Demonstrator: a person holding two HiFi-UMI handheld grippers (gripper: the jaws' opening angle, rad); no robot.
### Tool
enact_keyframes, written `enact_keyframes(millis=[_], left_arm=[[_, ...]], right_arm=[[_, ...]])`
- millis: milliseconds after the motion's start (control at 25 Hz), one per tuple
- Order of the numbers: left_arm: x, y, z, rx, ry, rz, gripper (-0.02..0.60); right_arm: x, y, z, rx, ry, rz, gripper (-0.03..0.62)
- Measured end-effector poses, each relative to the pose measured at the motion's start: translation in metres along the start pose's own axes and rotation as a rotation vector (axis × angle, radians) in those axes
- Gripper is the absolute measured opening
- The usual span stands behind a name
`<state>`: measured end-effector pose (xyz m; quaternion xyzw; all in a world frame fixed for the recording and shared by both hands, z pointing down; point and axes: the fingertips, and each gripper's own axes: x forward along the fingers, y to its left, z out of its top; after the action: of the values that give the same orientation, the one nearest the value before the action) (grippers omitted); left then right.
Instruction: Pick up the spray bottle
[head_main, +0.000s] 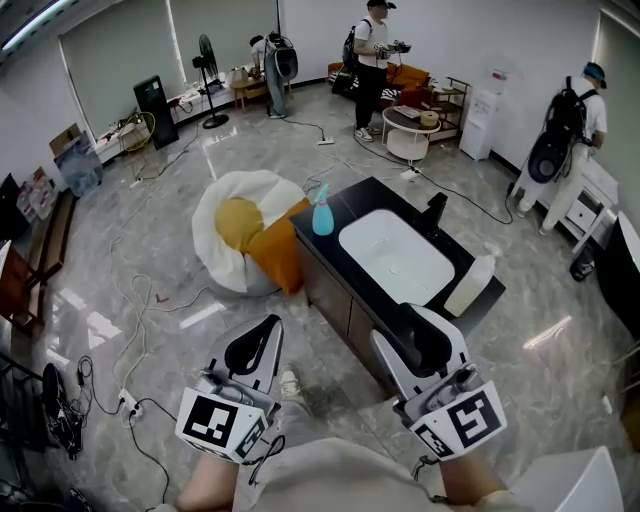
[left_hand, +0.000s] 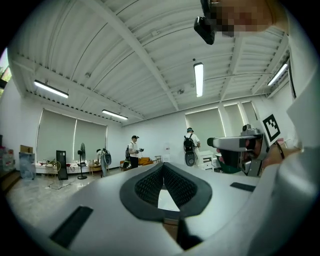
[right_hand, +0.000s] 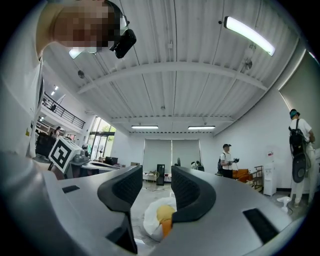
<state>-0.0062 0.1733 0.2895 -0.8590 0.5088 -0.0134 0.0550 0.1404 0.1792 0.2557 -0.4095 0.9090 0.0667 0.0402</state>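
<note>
Head view is showing the upright translucent blue spray bottle (head_main: 322, 213) standing well ahead, between my closed, empty left gripper (head_main: 268, 326) and my gaping, empty right gripper (head_main: 415, 326)

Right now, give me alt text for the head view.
A blue spray bottle stands untouched at the left corner of a black counter, beside its white sink. The left gripper and right gripper sit in the foreground, short of the counter, both empty. A white and yellow beanbag lies left.
</note>
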Motion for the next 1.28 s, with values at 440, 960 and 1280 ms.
enact_keyframes(millis=[440,960,1280], left_arm=[[0.090,0.103,-0.025,-0.004,0.032,-0.048,0.020],[0.223,0.254,-0.055,0.003,0.074,-0.132,0.020],[0.263,0.336,-0.076,-0.003,0.094,-0.153,0.020]], right_arm=[[0.129,-0.047,-0.039,0.024,0.035,-0.025,0.209],[0.315,-0.100,-0.053,-0.008,0.092,-0.074,0.224],[0.403,-0.119,-0.075,0.002,0.122,-0.138,0.241]])
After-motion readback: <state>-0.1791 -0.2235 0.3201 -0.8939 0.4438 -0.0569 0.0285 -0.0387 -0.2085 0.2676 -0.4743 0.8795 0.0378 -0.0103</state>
